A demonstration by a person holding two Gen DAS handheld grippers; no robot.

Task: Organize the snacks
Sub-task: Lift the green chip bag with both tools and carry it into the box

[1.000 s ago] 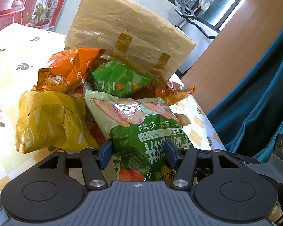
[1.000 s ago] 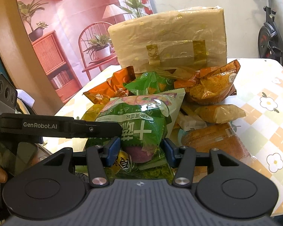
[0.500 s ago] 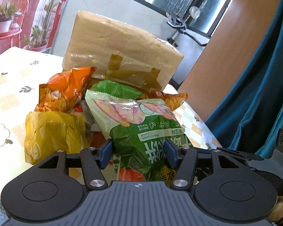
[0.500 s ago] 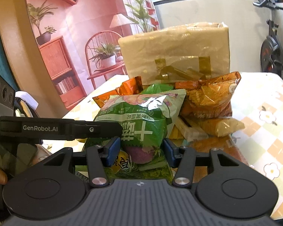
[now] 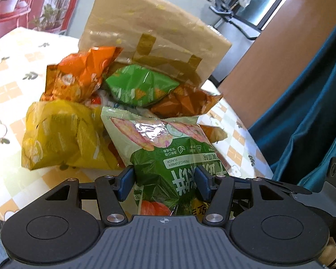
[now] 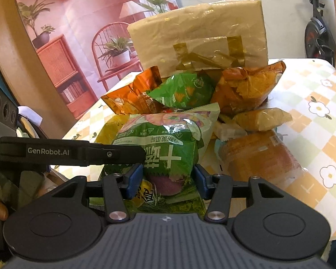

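A big green cucumber-flavour chip bag (image 5: 163, 157) is pinched at its near end by both grippers. The blue pads of my left gripper (image 5: 164, 182) press into its sides, so it is shut on the bag. My right gripper (image 6: 168, 178) is shut on the same green chip bag (image 6: 163, 148). In the right wrist view the left gripper's black finger (image 6: 67, 151) reaches in from the left, up against the bag. Behind the bag lies a pile of snacks: an orange bag (image 5: 78, 76), a small green bag (image 5: 138, 85) and a yellow bag (image 5: 60, 134).
A tall tan box wrapped in plastic (image 6: 201, 35) stands behind the pile on the flowered tablecloth (image 6: 320, 112). A second orange bag (image 6: 246, 87) and a bread packet (image 6: 257, 157) lie to the right. A teal curtain (image 5: 302, 112) hangs past the table edge.
Both grippers keep their hold on the green bag. The pile and box sat lower and smaller half a second ago and now look nearer again.
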